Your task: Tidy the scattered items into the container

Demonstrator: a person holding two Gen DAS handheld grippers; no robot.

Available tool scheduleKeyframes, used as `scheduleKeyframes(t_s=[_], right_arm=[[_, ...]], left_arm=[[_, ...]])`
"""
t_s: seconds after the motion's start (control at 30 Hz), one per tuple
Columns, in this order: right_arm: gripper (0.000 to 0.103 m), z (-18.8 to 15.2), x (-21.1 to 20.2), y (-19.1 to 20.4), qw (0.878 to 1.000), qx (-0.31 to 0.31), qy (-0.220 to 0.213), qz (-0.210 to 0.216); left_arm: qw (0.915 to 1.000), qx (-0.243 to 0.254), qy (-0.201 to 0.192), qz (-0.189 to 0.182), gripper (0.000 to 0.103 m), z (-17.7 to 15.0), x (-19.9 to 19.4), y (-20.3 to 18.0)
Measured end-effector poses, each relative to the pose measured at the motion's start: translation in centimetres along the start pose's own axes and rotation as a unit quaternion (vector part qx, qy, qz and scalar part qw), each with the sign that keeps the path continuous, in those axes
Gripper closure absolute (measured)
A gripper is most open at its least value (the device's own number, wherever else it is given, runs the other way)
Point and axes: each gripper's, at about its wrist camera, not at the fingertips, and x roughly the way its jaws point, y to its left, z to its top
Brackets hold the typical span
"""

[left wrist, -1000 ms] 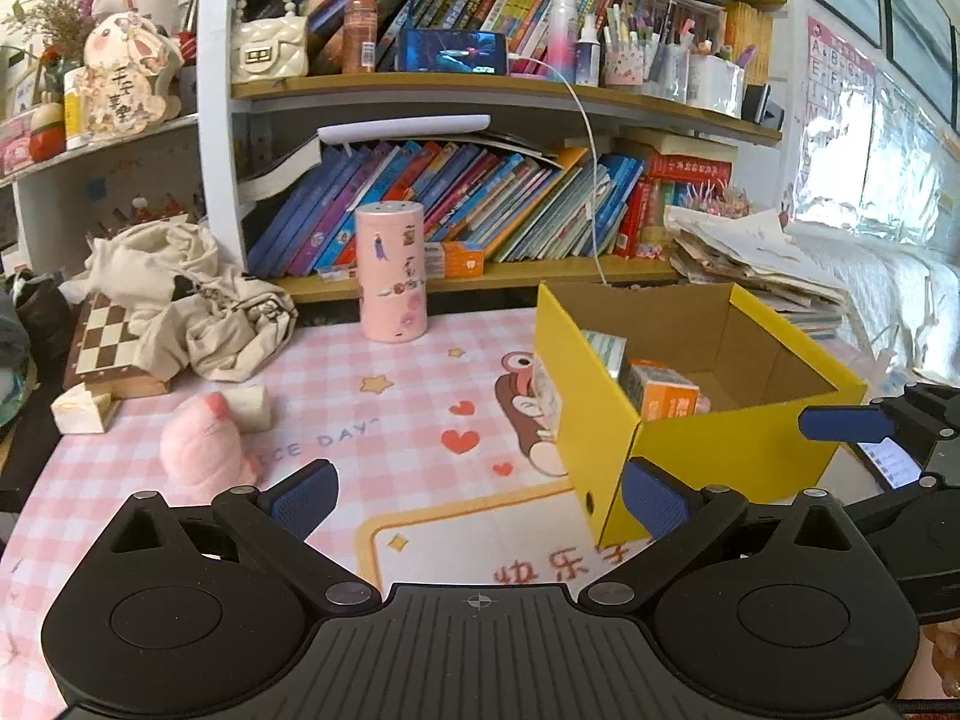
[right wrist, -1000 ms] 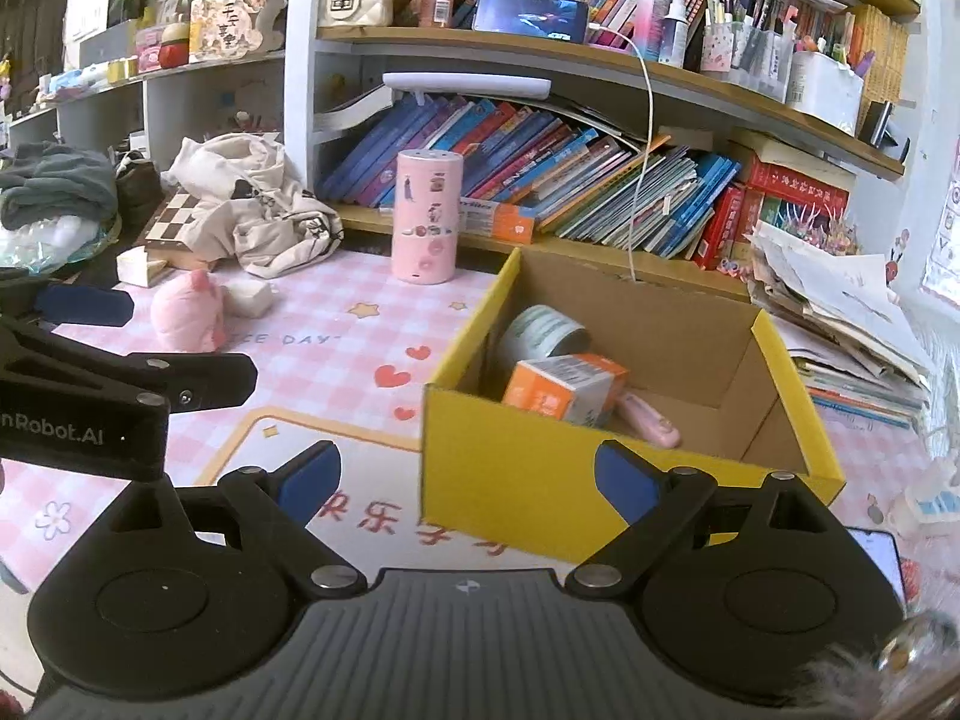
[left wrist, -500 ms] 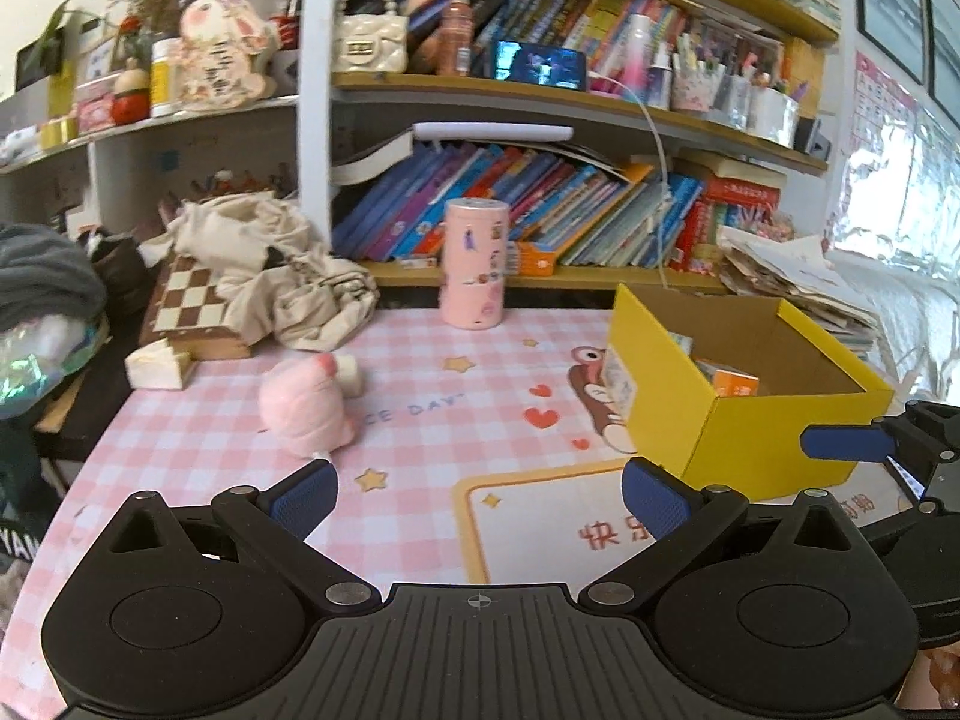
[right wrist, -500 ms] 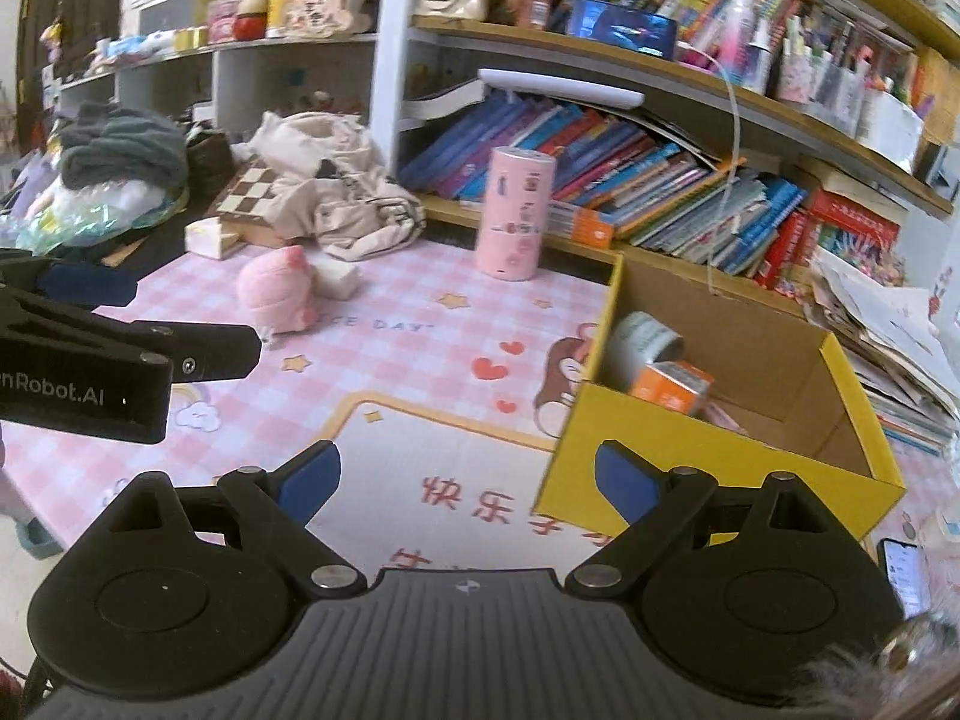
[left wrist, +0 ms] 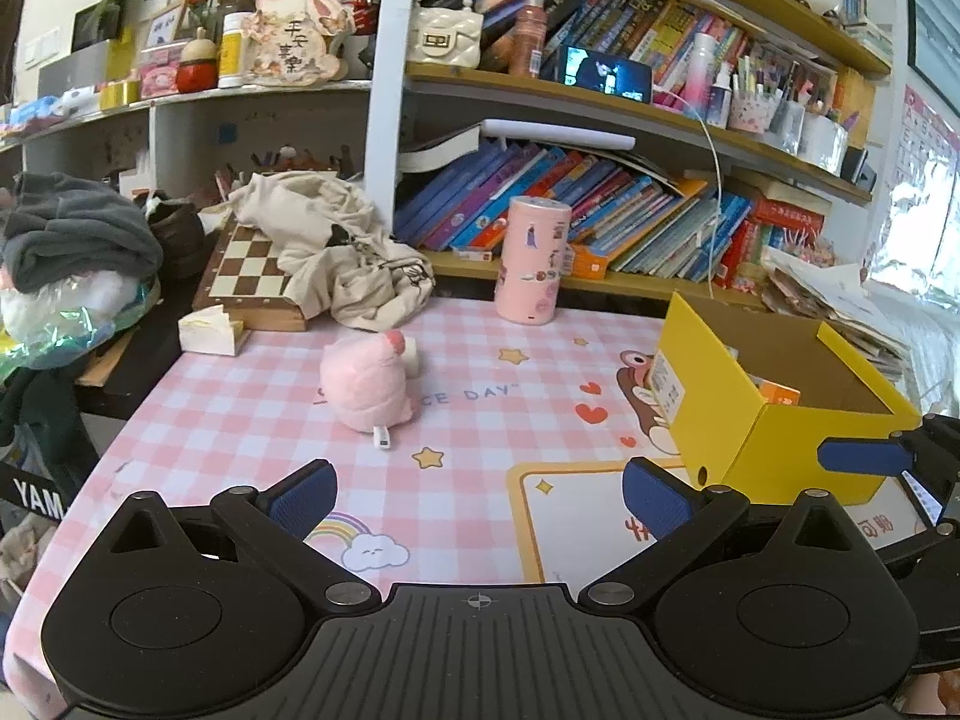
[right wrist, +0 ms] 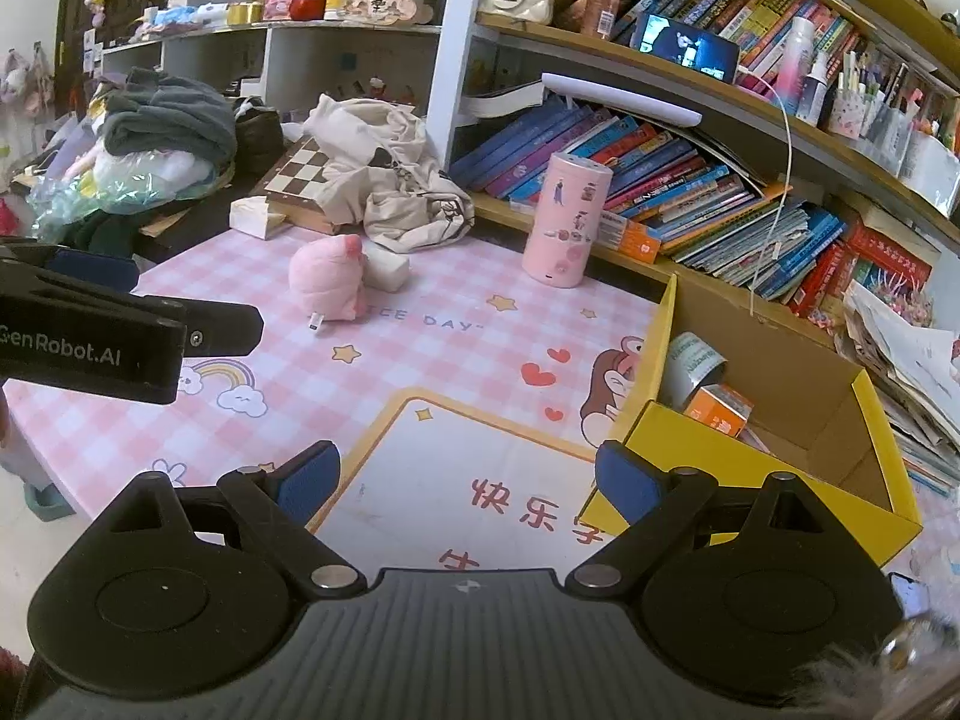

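Note:
A yellow cardboard box (left wrist: 774, 438) (right wrist: 678, 444) stands at the right of the pink checked mat. Inside it lie an orange packet (right wrist: 720, 411) and a grey tape roll (right wrist: 690, 369). A pink plush toy (left wrist: 369, 387) (right wrist: 327, 279) sits on the mat to the left, with a small white block (right wrist: 387, 267) behind it. A tall pink canister (left wrist: 531, 258) (right wrist: 564, 219) stands near the bookshelf. My left gripper (left wrist: 477, 489) is open and empty over the mat, short of the plush. My right gripper (right wrist: 468, 474) is open and empty beside the box's near left corner.
A chessboard (left wrist: 252, 267) under crumpled beige cloth (left wrist: 342, 246), a white tissue box (left wrist: 207, 330) and piled clothes (left wrist: 72, 240) crowd the left. Bookshelves (left wrist: 600, 222) run along the back. Loose papers (right wrist: 900, 336) lie right of the box.
Both grippers have swung left across the mat. The yellow box has slid toward the right of each view and the pink plush has come nearer the middle. Jaws unchanged.

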Motion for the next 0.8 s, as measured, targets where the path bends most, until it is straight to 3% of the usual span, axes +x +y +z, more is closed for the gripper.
scheduleKeyframes(t_s=[0.8], right_arm=[[0.007,0.1,0.7,1.5,1.000,-0.022,0.009,0.010]], left_arm=[[0.9998,-0.004,0.015,0.016,0.000,-0.4,0.0,1.1]])
